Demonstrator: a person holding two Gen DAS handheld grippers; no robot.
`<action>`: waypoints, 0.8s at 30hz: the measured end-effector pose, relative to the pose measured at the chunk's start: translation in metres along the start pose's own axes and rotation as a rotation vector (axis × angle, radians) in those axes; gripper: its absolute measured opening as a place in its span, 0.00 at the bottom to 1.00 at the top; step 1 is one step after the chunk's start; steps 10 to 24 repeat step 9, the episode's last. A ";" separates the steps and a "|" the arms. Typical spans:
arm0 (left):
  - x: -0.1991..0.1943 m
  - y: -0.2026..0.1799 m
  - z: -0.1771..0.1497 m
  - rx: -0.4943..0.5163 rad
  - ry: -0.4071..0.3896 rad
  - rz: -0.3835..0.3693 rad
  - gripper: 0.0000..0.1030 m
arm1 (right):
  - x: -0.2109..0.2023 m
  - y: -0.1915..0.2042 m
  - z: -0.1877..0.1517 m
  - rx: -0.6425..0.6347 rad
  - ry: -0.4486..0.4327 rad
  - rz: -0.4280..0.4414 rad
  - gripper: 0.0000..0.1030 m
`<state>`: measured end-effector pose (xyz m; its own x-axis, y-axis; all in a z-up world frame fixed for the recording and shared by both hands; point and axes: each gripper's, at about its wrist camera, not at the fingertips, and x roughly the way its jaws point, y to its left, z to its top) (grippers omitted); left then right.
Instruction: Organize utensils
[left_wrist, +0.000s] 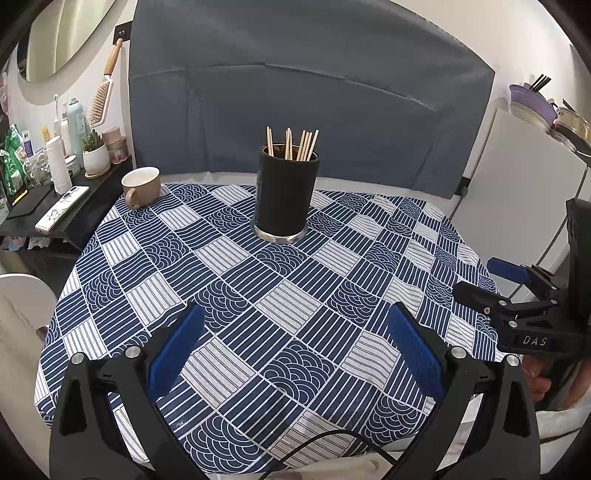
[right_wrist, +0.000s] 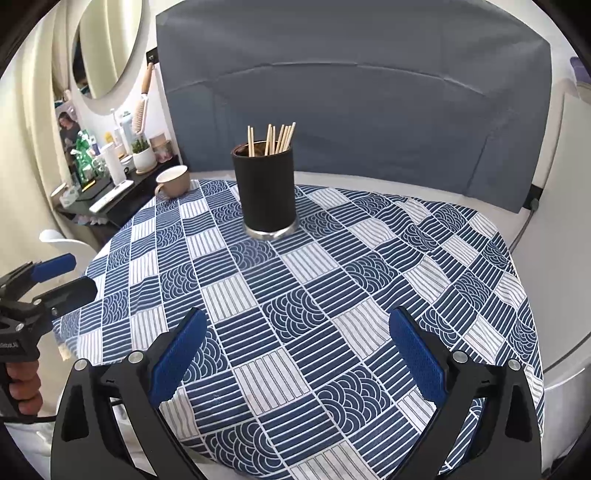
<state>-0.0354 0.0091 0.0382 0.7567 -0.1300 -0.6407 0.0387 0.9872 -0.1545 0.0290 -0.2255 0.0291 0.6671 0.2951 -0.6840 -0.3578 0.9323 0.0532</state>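
Left gripper (left_wrist: 295, 354): jaws spread wide, nothing between the blue pads, hovering over the near edge of the counter (left_wrist: 110, 325). The patterned blue-and-white cloth (left_wrist: 295, 295) shows in the gap.

Right gripper (right_wrist: 297, 354): likewise released, jaws wide apart and empty, above the near part of the cloth. In the left wrist view it sits at 3 o'clock, off the counter's right edge, with part of the hand (left_wrist: 537, 376) that holds it visible below.

In the right wrist view the left gripper appears at 9 o'clock, beyond the left edge of the counter, gripped by a hand (right_wrist: 24, 384).

Black cup (left_wrist: 286, 194): upright on the cloth toward the far side of the counter, at 12 o'clock from both grippers and well apart from them. Chopsticks (left_wrist: 295, 144) stand in it, tips fanned above the rim; they are bunched, count not readable.

Beige mug (left_wrist: 141, 186): at the far left corner of the counter, about 10 o'clock, handle toward the camera, well apart from the black cup.

Grey fabric panel (left_wrist: 314, 92) stands behind the counter. A dark shelf (left_wrist: 55, 206) with bottles lies at 9 to 10 o'clock.
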 end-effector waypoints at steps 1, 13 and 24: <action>0.001 0.000 0.000 0.000 0.002 -0.002 0.94 | 0.000 0.000 0.000 -0.001 0.000 -0.002 0.92; 0.005 0.001 0.003 0.017 0.011 -0.015 0.94 | 0.000 0.000 0.002 0.009 -0.003 -0.014 0.92; 0.005 0.001 0.003 0.017 0.011 -0.015 0.94 | 0.000 0.000 0.002 0.009 -0.003 -0.014 0.92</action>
